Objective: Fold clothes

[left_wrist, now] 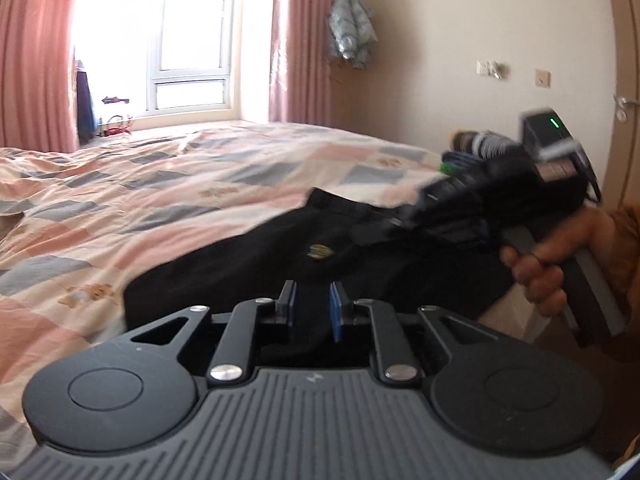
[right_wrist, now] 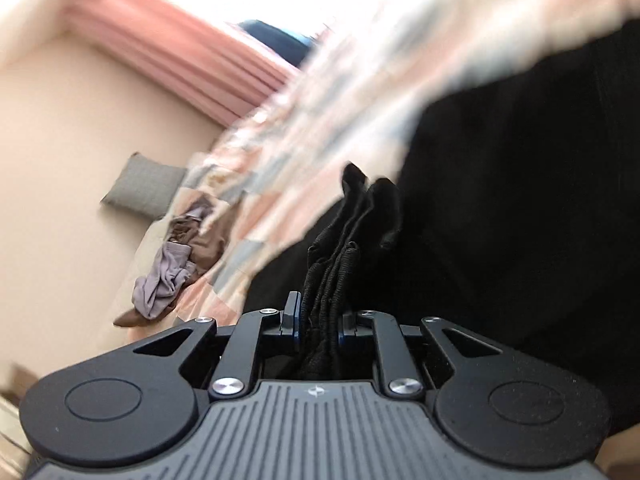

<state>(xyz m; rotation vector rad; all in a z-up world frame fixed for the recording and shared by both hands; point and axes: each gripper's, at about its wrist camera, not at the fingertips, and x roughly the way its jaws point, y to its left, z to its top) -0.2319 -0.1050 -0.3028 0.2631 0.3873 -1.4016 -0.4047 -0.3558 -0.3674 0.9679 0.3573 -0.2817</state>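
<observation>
- Black garment (left_wrist: 304, 264) lies on the bed (left_wrist: 160, 200), near its R edge, spread flat w/ a small gold emblem (left_wrist: 318, 251) facing up.
- Left hand-held gripper (left_wrist: 312, 308) sits low over the garment's near edge; blue pads (left_wrist: 335, 312) apart w/ black cloth showing btwn them. Jaws part-spread; can't tell if they actually pinch the fabric.
- Right hand-held gripper (right_wrist: 318, 318) is pinching a bunched, ribbed edge of the garment (right_wrist: 344, 248); cloth fills the gap btwn the pads and stands up in folds above them.
- In the left wrist view the right hand-held gripper (left_wrist: 404, 216) reaches in from the R, held by a hand (left_wrist: 540, 264), its tip on the garment's far R part. Blurred.
- Rest of the garment fills the R side of the right wrist view as a dark mass.
- Bed cover: pink, grey and cream patchwork, wrinkled.
- Other clothes: a lilac and brown heap (right_wrist: 176, 264) on the bed's far side, beside a grey pillow (right_wrist: 144, 188); a striped pile (left_wrist: 480, 144) beyond the garment, near the wall.
- Room: window (left_wrist: 160, 36) w/ pink curtains (left_wrist: 36, 52), a pale cloth (left_wrist: 352, 28) hanging on the wall, door handle (left_wrist: 624, 106) at far R.
</observation>
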